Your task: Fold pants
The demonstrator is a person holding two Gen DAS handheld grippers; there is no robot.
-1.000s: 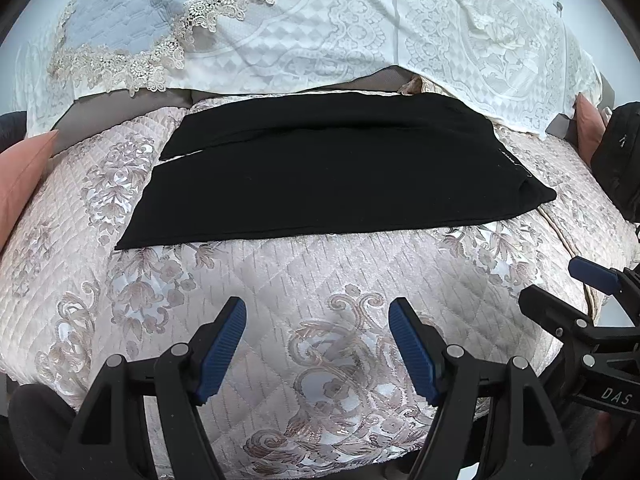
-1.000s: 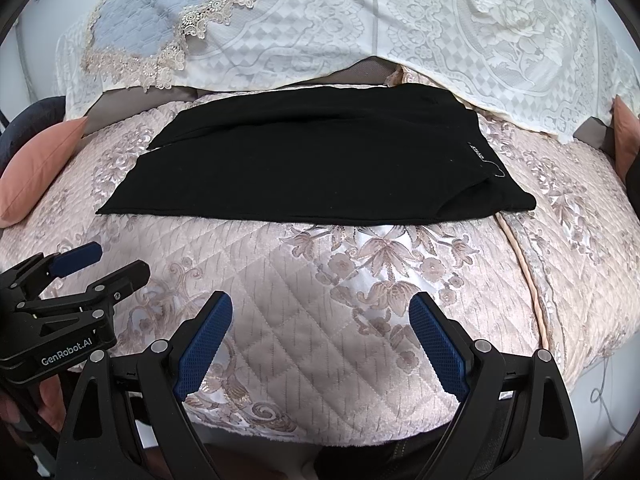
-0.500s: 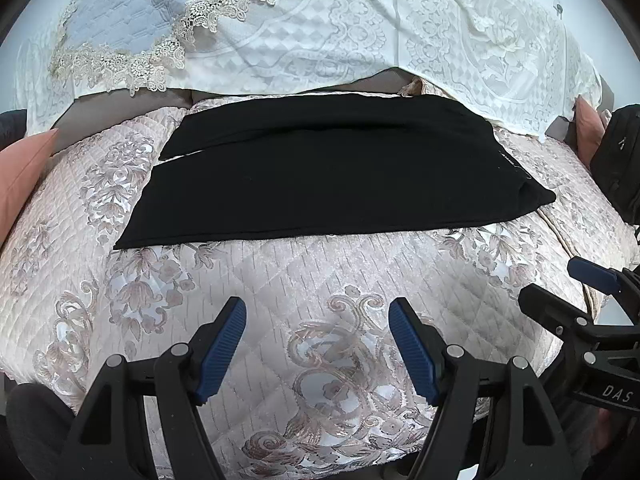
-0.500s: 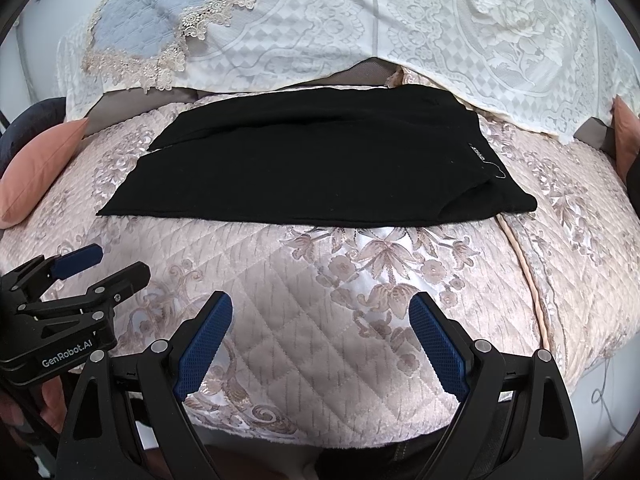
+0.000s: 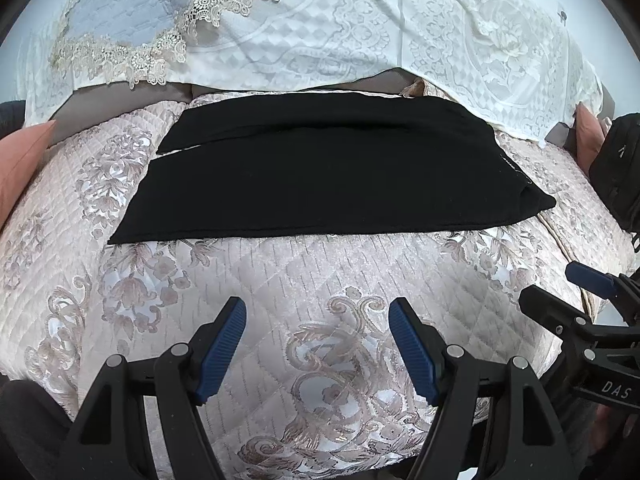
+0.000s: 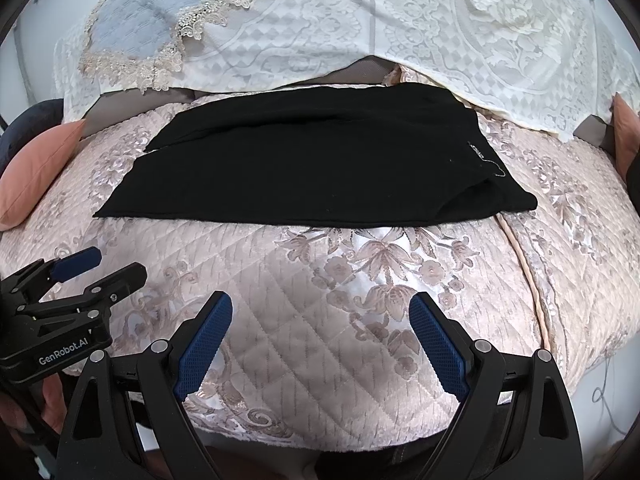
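Black pants (image 6: 312,164) flat on quilted bedspread (image 6: 360,288), beyond wide-open right tool (image 6: 320,344).

black pants (image 5: 328,168) flat, lengthwise-folded, waistband right, on quilted bedspread (image 5: 320,272)

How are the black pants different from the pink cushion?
The pants are black; the cushion is pink. The pants lie flat, spread in the middle of the bed; the cushion is puffy and leans at the bed's left edge. The pants look far longer. Both rest on the bed, untouched.

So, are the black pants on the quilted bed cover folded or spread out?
Spread flat lengthwise: black pants show both legs side by side, split visible at the left end.
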